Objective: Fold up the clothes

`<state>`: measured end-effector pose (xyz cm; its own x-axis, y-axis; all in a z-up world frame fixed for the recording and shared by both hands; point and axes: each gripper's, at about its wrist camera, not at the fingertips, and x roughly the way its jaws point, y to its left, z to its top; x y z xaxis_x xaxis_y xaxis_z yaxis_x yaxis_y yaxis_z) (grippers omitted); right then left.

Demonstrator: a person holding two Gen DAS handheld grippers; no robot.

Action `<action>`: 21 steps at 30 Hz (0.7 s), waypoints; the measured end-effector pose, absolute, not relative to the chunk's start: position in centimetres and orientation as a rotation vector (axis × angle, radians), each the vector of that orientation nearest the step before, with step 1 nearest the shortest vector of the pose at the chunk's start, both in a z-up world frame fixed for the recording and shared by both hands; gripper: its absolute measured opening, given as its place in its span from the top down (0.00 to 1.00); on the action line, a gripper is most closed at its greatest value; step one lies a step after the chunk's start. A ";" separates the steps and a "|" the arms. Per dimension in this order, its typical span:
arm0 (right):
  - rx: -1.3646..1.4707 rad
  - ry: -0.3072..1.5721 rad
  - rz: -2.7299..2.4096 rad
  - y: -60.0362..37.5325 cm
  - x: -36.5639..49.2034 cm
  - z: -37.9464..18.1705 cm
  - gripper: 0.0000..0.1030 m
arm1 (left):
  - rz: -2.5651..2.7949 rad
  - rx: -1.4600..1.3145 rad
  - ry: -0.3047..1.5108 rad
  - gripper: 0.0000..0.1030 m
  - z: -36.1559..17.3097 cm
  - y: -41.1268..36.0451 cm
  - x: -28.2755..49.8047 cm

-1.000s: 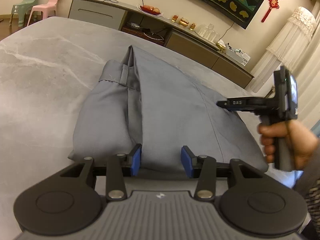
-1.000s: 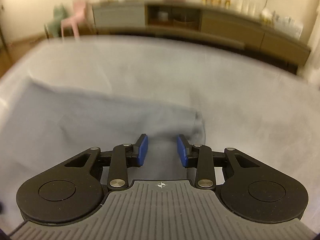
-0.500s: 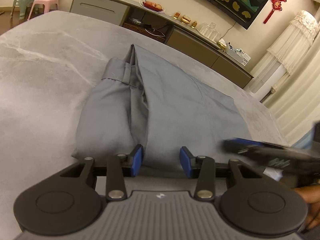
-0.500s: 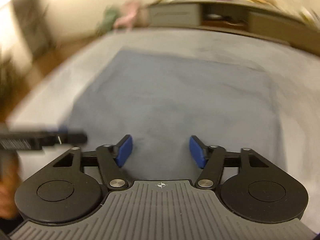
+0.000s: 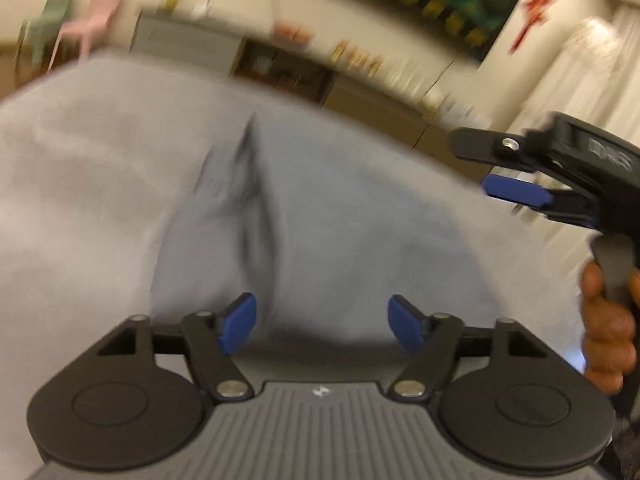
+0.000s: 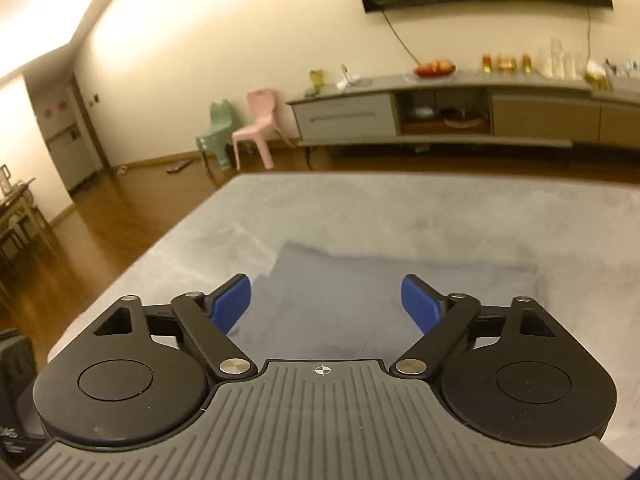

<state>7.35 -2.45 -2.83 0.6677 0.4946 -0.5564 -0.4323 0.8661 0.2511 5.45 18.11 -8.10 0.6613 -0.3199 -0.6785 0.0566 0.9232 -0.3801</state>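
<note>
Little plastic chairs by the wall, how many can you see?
2. A pink chair stands on the wood floor left of the long cabinet, and a green chair sits right beside it, on its left. Others may be out of view.

Cream wall (image 6: 224, 40) at 12 o'clock, low sideboard (image 6: 440, 112) beneath; 2 plastic chairs (image 6: 248, 128) at 10 o'clock on wood floor (image 6: 120, 208).

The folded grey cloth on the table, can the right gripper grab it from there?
Probably yes: the right gripper is open, the folded grey cloth lies just ahead of its fingertips, nothing between them.
</note>
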 end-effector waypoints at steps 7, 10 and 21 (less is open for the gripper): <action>0.111 0.758 0.391 -6.4 4.1 -9.3 0.22 | -0.213 -0.281 0.813 0.27 -7.9 17.9 4.4; 0.148 0.698 0.281 -10.9 2.2 -8.0 0.14 | -0.145 -0.250 0.726 0.19 -6.4 18.5 3.7; 0.717 0.735 0.298 -19.4 0.7 -14.1 0.61 | -0.287 -0.509 0.833 0.14 -8.8 19.2 5.7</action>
